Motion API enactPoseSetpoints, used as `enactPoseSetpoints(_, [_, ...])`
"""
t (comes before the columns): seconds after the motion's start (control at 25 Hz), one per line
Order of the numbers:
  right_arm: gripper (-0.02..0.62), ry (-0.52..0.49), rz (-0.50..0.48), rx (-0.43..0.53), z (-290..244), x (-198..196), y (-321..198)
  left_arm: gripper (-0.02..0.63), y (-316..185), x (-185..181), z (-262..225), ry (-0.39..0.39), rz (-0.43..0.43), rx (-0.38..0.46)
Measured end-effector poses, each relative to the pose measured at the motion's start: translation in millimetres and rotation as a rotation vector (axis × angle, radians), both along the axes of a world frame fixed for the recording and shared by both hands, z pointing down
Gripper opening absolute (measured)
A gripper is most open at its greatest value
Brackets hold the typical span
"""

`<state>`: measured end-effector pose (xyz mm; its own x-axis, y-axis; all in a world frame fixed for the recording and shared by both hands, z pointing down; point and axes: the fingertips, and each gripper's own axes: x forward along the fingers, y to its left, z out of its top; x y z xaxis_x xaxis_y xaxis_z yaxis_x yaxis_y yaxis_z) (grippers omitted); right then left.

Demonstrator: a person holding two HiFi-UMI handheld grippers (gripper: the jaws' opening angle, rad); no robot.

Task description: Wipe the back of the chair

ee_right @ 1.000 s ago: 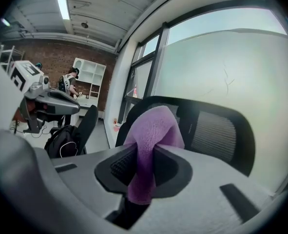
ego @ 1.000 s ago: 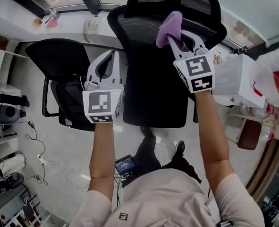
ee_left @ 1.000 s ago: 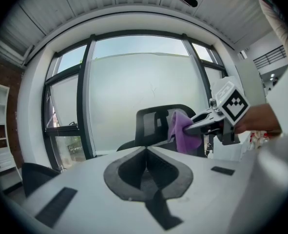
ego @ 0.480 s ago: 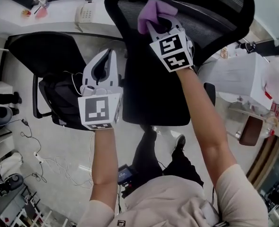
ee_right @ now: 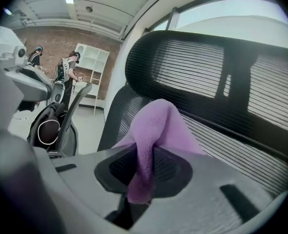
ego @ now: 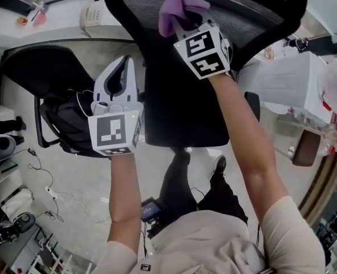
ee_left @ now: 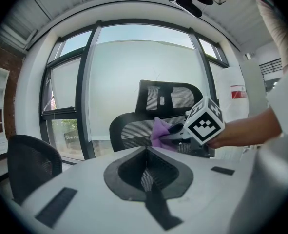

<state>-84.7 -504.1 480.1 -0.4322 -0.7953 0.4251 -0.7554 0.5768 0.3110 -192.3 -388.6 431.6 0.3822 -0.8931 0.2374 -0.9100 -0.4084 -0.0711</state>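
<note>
The right gripper (ee_right: 144,172) is recorded with jaws clamped on a purple cloth (ee_right: 156,126); the cloth is bunched above the jaws and pressed to the mesh back (ego: 259,16) of the black office chair (ego: 185,113), near the upper edge and left of centre in the head view; the right forearm is stretched over the seat. The left gripper (ee_left: 146,167) is recorded with jaws brought together and nothing held between them; it is held apart from the chair, just beside the seat's left edge, and pointed toward the back and the cloth. A second black chair (ego: 37,73) is noted to the left, with a dark bag (ego: 71,116) on it; a white telephone (ego: 91,17) is seen on the ledge beyond.
</note>
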Motion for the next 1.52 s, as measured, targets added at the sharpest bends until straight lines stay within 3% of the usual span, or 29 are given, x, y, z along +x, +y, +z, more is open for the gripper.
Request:
enactPoseSetpoints(0.2, [0.055, 0.004, 0.124, -0.023, 5.1, 95.4, 9.2, 0.008, -1.3, 57.2, -1.0, -0.003, 0.072, 0.011])
enactPoseSetpoints(0.48, [0.055, -0.020, 0.395, -0.059, 10.8, 259.7, 38.4, 0.008, 3.0, 141.7, 3.0, -0.012, 0.166, -0.010])
enactPoseSetpoints(0.6, [0.055, -0.022, 0.431, -0.065, 12.1, 288.7, 46.7, 0.008, 5.8, 168.7, 4.6, -0.015, 0.201, -0.012])
enactPoseSetpoints(0.76, [0.055, -0.021, 0.424, -0.073, 13.3, 298.2, 49.4, 0.008, 7.6, 188.6, 0.6, -0.017, 0.220, -0.002])
enactPoseSetpoints(0.96, [0.054, -0.029, 0.400, -0.072, 12.0, 282.0, 46.3, 0.008, 7.0, 176.9, -0.1, -0.014, 0.200, 0.004])
enactPoseSetpoints(1.12, [0.054, -0.021, 0.320, -0.073, 12.0, 235.2, 36.6, 0.008, 5.0, 144.2, 0.6, -0.010, 0.143, 0.003])
enactPoseSetpoints(1.52, [0.054, 0.022, -0.026, -0.102, 30.9, -3.1, 5.9, 0.008, 5.5, -1.5, 11.3, -0.005, -0.043, -0.014])
